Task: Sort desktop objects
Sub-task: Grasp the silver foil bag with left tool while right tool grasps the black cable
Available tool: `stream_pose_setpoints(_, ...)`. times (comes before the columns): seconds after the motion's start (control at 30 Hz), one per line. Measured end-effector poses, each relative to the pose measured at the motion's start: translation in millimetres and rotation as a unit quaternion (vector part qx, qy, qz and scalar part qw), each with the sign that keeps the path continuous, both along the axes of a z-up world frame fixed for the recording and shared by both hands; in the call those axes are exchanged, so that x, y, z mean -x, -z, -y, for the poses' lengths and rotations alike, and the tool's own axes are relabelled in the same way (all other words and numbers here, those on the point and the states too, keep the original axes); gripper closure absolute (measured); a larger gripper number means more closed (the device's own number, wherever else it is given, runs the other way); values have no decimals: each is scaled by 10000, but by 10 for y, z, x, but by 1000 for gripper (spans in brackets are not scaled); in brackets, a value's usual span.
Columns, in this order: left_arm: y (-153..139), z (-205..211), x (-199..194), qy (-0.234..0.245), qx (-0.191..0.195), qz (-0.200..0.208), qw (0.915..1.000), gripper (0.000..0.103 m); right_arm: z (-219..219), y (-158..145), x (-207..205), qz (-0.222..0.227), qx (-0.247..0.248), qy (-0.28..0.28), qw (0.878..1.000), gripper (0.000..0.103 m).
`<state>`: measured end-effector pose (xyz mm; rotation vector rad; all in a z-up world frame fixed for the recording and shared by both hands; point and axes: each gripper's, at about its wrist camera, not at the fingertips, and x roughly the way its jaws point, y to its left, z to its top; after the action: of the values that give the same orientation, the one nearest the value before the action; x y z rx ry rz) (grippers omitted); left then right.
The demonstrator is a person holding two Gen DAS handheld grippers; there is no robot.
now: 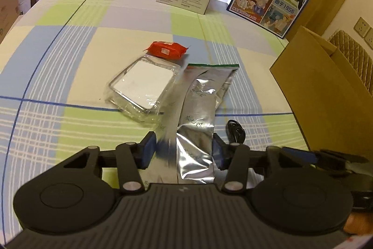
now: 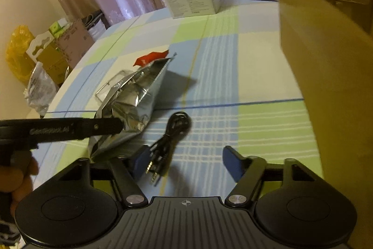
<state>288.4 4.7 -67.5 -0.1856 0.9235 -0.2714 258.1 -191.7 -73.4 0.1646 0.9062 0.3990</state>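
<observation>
Sorting appears to be at an early stage. Four loose items remain on the checked worktop (image 1: 70, 57): a red packet (image 1: 166, 49), a clear case (image 1: 143, 85), a foil pouch (image 1: 198, 127) and a black cable (image 2: 170, 132). From the left wrist view the red packet lies at 12 o'clock of the case and touches its far edge; the pouch runs along the case's 3 o'clock side, and the cable sits just beside the pouch's near end at about 4 o'clock. The left tool (image 1: 184, 149) has its near end of the pouch between its blue pads, which stand at a moderate gap with the foil filling most of it; the right wrist view shows the pouch lifted and tilted, so I judge it gripped and coming off the worktop. The right tool (image 2: 186, 163) stands wide and holds nothing, its left pad touching or just above the cable's plug end. A brown carton (image 2: 326, 62) at 2 o'clock is the likely destination; its interior is hidden, so no items already sorted can be confirmed. Outstanding: pouch delivery, then cable, case and packet.
</observation>
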Motion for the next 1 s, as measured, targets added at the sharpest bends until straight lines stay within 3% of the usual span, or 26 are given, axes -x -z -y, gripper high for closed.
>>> stream_pose_setpoints(0.17,11,-33,7,17,180,12,9998,50,-205,112,-126,-25,33,-187,9998,47)
stream_pose_setpoints(0.3,42,6,-3,90,1,38,10000,44,-375,147,-171,191,334,-352,9986,51)
stream_pose_setpoints(0.47,92,76,-8,239,-337,33,9991,47,-445,172,-126,407,1009,-433,9931,84)
stream_pose_setpoints(0.73,41,338,236,631,-1125,83,9916,58,-134,109,55,-46,912,-241,9955,84)
stream_pose_setpoints(1.0,-56,458,785,1126,-1270,-278,9851,59,191,-29,622,-363,837,-51,9958,84)
